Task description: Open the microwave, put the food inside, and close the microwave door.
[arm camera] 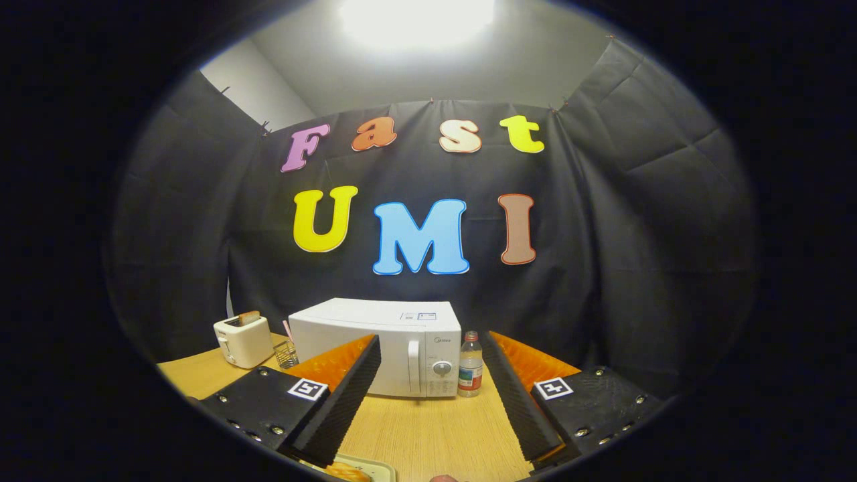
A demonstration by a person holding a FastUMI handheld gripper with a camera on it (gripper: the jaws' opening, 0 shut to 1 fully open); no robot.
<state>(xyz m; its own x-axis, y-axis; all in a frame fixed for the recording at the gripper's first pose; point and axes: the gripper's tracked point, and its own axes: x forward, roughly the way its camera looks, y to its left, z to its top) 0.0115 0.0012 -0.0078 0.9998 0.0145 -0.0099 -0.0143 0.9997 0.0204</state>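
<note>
Gripper (432, 375): two long wedge-shaped fingers (341, 402) with ribbed inner faces, lower centre of frame. Flat mounting plates (264, 405) behind each, studded with screws, each bearing a square black-and-white marker (307, 389).

A staged recording booth is posing as a kitchen corner: black cloth is hanging as walls under a bright ceiling lamp (416, 17), while a wooden table (428, 428) is carrying a white microwave (381, 345), a toaster (242, 341) and a bottle (471, 365).

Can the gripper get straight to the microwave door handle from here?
Probably yes. The gripper is open, and the bare table lies between it and the microwave. The handle faces it; the bottle stands beside, clear.
</note>
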